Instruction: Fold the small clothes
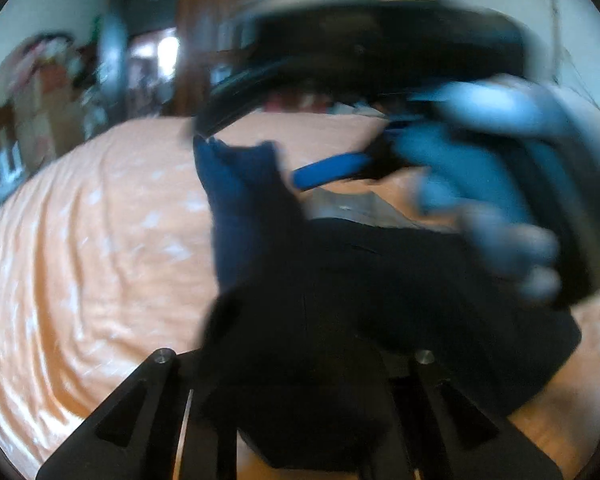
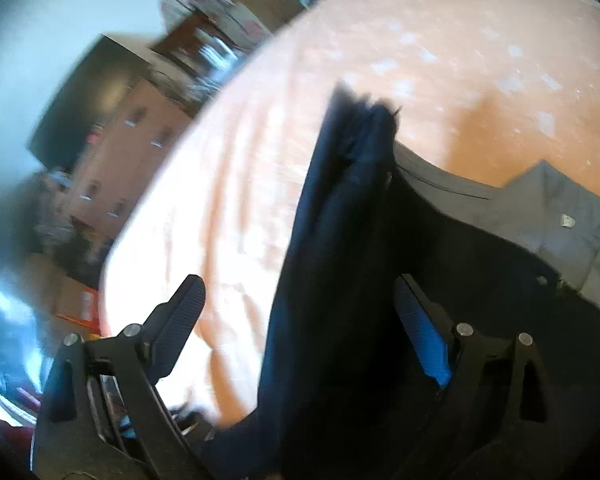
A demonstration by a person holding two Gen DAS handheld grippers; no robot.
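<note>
Draping over left gripper (image 1: 292,364), navy garment (image 1: 340,300) hides fingers, state unclear; right gripper (image 2: 296,320) spread.

Open peach bedspread (image 1: 80,260) leftward, dark garment (image 1: 340,300) and gloved hand (image 1: 500,184) blocking right

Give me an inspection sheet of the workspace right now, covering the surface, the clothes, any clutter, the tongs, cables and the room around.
Surface: peach bedsheet with pale spots, wrinkled.
Job's things: dark navy garment lifted off the sheet, bunched and hanging; grey garment lying flat on the sheet beyond it.
Clutter: nothing seen on the sheet besides the clothes.
Tongs: left tongs hidden under the navy cloth, state unclear; right tongs open, navy cloth hanging between the fingers; a blue-gloved hand holds them.
Cables: a thin dark line on the wall, too blurred to identify.
Surroundings: wooden drawers, dark screen, wooden door; all motion-blurred.
</note>
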